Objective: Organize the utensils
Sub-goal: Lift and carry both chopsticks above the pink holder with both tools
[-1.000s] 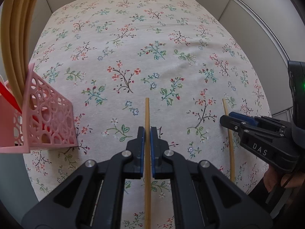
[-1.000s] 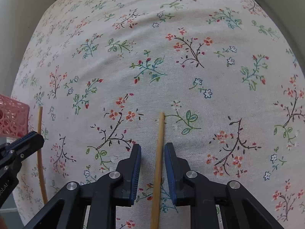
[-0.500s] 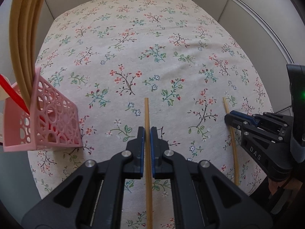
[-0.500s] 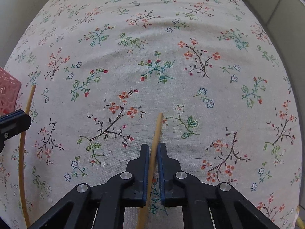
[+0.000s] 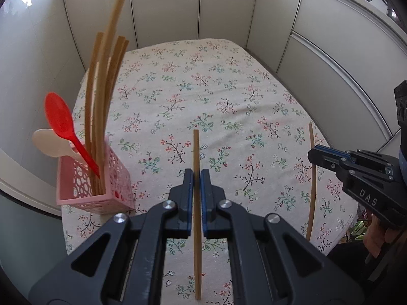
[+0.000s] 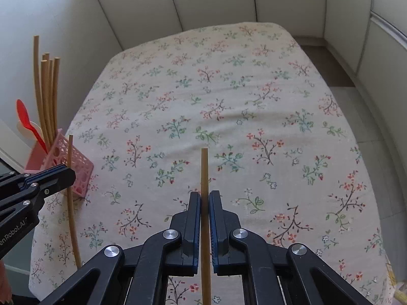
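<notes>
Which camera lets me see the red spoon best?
The left wrist view: the red spoon looks big and whole, standing in the pink basket. In the right wrist view it is small, at the left edge.

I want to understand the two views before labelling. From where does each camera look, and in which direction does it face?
Left wrist: sits on the left gripper, facing forward over the floral tablecloth; its fingers clamp a chopstick; right gripper at right.
Right wrist: sits on the right gripper, facing the same way, clamping its own chopstick; left gripper at left.
Shared: pink basket, both chopsticks, tablecloth.
</notes>
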`<move>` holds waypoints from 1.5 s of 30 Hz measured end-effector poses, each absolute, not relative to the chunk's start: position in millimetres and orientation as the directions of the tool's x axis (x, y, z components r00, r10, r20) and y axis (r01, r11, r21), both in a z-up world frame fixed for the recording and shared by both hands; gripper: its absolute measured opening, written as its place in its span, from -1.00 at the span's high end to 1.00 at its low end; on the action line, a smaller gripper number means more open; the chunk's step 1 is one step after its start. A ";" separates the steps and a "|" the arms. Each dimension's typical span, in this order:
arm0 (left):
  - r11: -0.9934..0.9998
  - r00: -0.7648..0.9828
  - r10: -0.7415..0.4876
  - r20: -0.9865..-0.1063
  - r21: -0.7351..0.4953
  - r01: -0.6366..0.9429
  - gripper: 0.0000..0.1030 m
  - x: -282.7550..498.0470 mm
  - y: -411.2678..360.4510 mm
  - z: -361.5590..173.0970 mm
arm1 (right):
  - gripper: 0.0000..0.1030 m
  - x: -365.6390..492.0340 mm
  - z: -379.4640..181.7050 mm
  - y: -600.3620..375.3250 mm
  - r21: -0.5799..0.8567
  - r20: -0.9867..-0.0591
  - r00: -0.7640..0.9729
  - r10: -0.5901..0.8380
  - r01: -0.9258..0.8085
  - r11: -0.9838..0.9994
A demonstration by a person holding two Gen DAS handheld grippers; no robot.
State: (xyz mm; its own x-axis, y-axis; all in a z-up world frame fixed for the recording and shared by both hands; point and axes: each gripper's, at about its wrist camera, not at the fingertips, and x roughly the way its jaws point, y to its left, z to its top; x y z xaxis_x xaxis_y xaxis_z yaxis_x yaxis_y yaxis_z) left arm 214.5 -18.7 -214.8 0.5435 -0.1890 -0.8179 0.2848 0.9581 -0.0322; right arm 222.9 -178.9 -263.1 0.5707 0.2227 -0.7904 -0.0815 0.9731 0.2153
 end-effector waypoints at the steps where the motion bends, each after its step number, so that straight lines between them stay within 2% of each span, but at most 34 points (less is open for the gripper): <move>1: 0.958 0.555 -0.194 -0.809 -0.034 0.285 0.88 212.2 -16.2 -210.1 | 0.88 220.4 -257.1 -179.5 0.223 -0.779 0.583 0.230 -0.086 0.971; 14: 0.959 0.712 -0.252 -0.655 -0.072 0.273 0.88 185.3 13.6 -146.2 | 0.88 192.6 -170.8 -178.1 0.288 -0.581 0.753 0.309 -0.165 0.943; 26: 0.958 0.806 -0.282 -0.520 -0.101 0.270 0.88 167.0 29.5 -104.1 | 0.88 190.2 -134.5 -162.1 0.317 -0.507 0.771 0.385 -0.248 0.915; 40: 0.990 0.907 -0.138 -0.398 -0.060 0.124 0.88 165.5 71.6 -78.5 | 0.88 185.6 -101.7 -126.0 0.323 -0.410 0.777 0.477 -0.366 0.873; 45: 0.997 0.915 -0.083 -0.396 -0.041 0.073 0.88 176.0 80.3 -81.0 | 0.88 197.5 -100.2 -110.9 0.343 -0.400 0.763 0.507 -0.389 0.855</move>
